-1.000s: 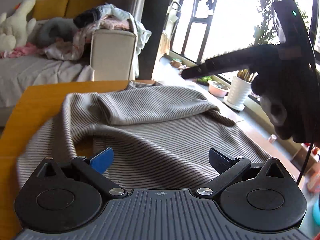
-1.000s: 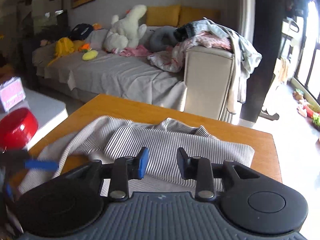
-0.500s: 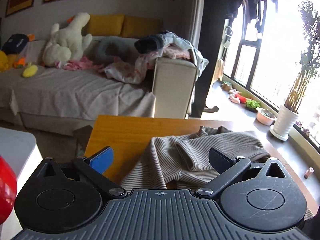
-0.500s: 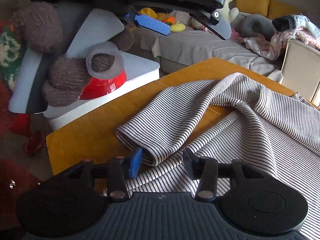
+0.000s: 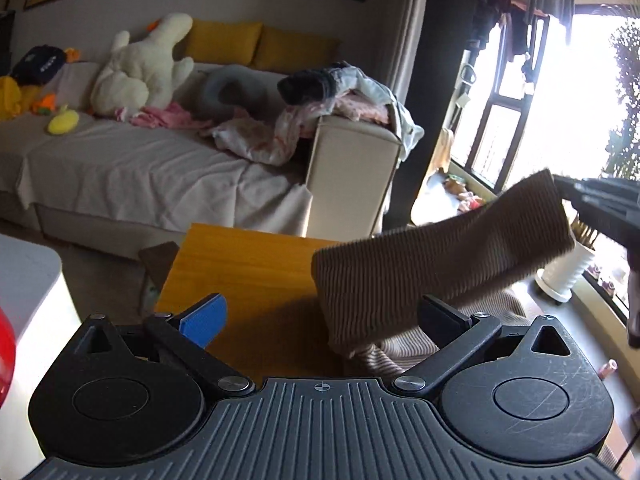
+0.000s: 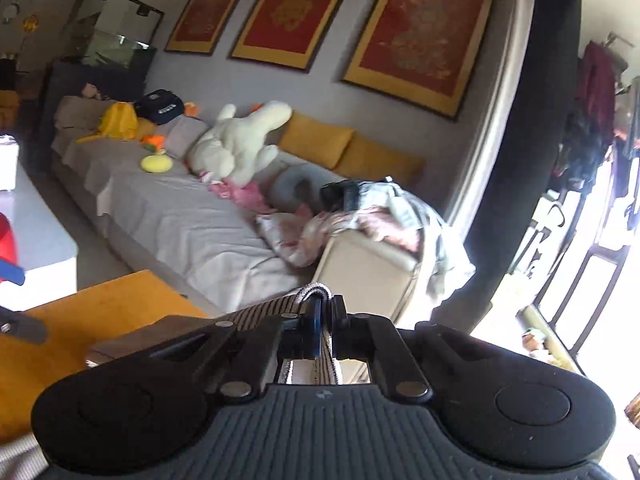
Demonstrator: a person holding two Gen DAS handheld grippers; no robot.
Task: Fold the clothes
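Observation:
A beige striped sweater (image 5: 440,264) lies on the orange wooden table (image 5: 248,264). One sleeve is lifted off the table and stretches up to the right. My right gripper (image 6: 322,320) is shut on the sleeve's cuff (image 6: 314,292) and holds it in the air; it also shows at the right edge of the left wrist view (image 5: 600,200). My left gripper (image 5: 320,316) is open and empty, low over the table just left of the sweater.
A grey sofa (image 5: 132,168) with a white plush toy (image 5: 144,68) and a heap of clothes (image 5: 332,96) stands behind the table. A white side table (image 5: 28,280) is at the left. A window and a potted plant (image 5: 568,272) are at the right.
My right gripper has shut on the sleeve cuff and lifted it off the table. My left gripper has drawn back to the sweater's left and stays open.

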